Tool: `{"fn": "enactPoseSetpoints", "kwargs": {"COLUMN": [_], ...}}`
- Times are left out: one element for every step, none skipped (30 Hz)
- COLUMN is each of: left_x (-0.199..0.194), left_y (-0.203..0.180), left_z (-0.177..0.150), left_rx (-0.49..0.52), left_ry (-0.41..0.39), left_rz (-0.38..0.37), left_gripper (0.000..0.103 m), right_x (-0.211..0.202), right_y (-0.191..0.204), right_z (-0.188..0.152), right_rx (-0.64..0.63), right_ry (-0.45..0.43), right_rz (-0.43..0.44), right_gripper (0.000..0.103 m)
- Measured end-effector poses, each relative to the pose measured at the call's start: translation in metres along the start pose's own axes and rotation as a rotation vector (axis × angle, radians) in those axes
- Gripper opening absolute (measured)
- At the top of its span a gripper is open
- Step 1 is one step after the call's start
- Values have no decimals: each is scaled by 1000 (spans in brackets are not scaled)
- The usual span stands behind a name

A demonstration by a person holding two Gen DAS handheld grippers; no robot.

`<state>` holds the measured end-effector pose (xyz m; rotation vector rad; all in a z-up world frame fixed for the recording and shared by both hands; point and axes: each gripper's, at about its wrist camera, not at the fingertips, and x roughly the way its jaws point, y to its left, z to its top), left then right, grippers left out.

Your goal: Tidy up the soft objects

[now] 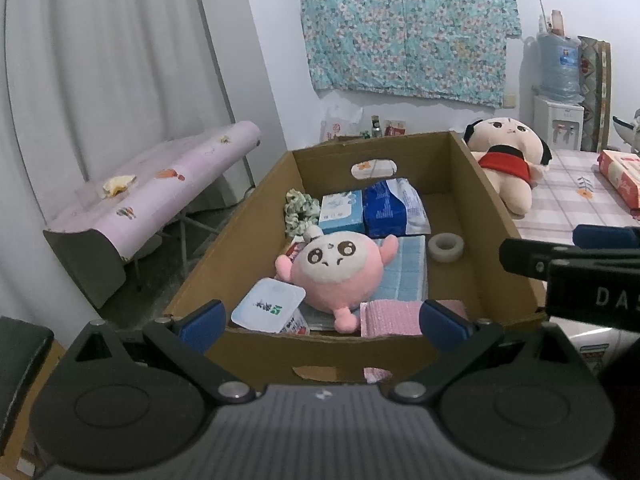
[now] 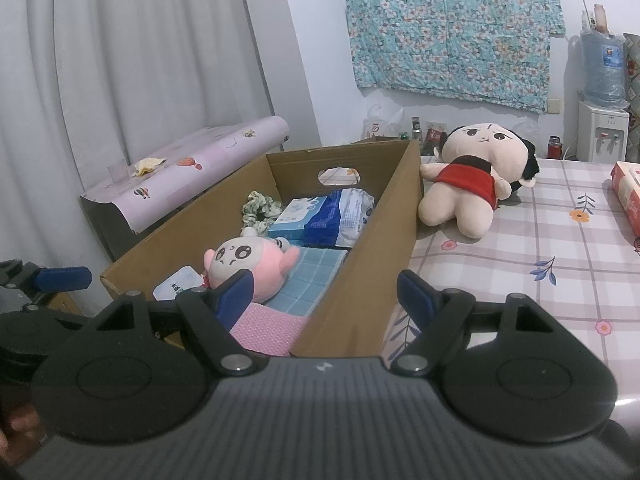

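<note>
Reaching for the big doll, which lies on the table just right of the cardboard box, the right gripper with empty, wide jaws should take its soft body, while the left gripper waits open.

The brown cardboard box holds a pink round plush with a cream face and dark eyes, a light blue quilted cloth, a pink ribbed cloth, a pale blue tissue box, a dark blue and white packet, a green and white patterned scrunchie and a whitish tape roll. Right of it, the cream doll with black hair and a red top lies on a counter whose cloth is pale pink and white plaid with small blue, orange and pink flowers. On the far wall hangs a teal floral cloth, white curtains hang at left, and both black grippers have blue pads.
</note>
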<state>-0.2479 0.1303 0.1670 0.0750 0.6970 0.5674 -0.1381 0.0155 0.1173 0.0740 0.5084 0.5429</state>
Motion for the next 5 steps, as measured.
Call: {"fn": "enactPoseSetpoints", "kwargs": {"left_x": [-1, -1, -1, -1, -2], "left_y": [0, 0, -1, -1, -2], "left_z": [-1, -1, -1, -1, -1], "left_rx": [3, 10, 18, 23, 26], "left_ry": [-13, -19, -20, -19, -19], "left_rz": [8, 9, 12, 16, 18], "left_gripper": [103, 103, 103, 103, 103], "right_x": [0, 0, 0, 0, 0], "right_y": [0, 0, 0, 0, 0], "right_z": [0, 0, 0, 0, 1], "right_rx": [1, -1, 0, 0, 1], "right_ry": [0, 0, -1, -1, -1], "right_rz": [0, 0, 0, -1, -1], "right_gripper": [79, 79, 79, 79, 79]}}
